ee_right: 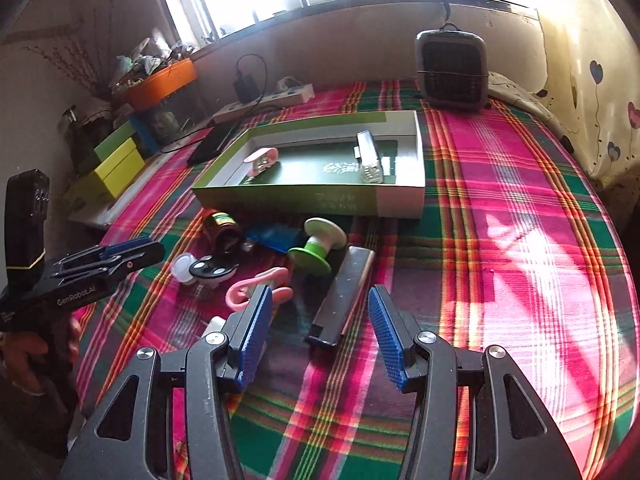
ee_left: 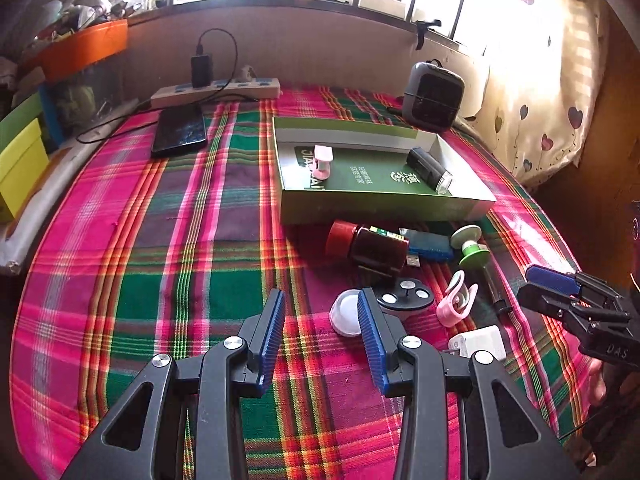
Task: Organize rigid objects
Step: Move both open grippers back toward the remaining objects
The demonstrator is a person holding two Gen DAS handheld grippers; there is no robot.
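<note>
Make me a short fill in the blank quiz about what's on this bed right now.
1. The pink clip and the flashlight lie inside the green ____.
2. The left gripper is ____ and holds nothing.
3. The brown jar lies on its ____.
4. The right gripper points at the long black ____.

Answers: box; open; side; bar

Inside one shallow green cardboard box (ee_right: 224, 198): two items, one pink plastic clip (ee_right: 262, 159) and one black clear-ended lighter-like stick (ee_right: 369, 156). In front of box: one dark red-lidded jar (ee_left: 366, 243), one blue USB stick (ee_left: 428, 245), one green-and-white spool (ee_right: 318, 246), one pink clip (ee_left: 456, 300), one white cap (ee_left: 346, 312), one black disc (ee_left: 406, 295), one white charger (ee_left: 480, 343), one long black bar (ee_right: 344, 294).
</note>
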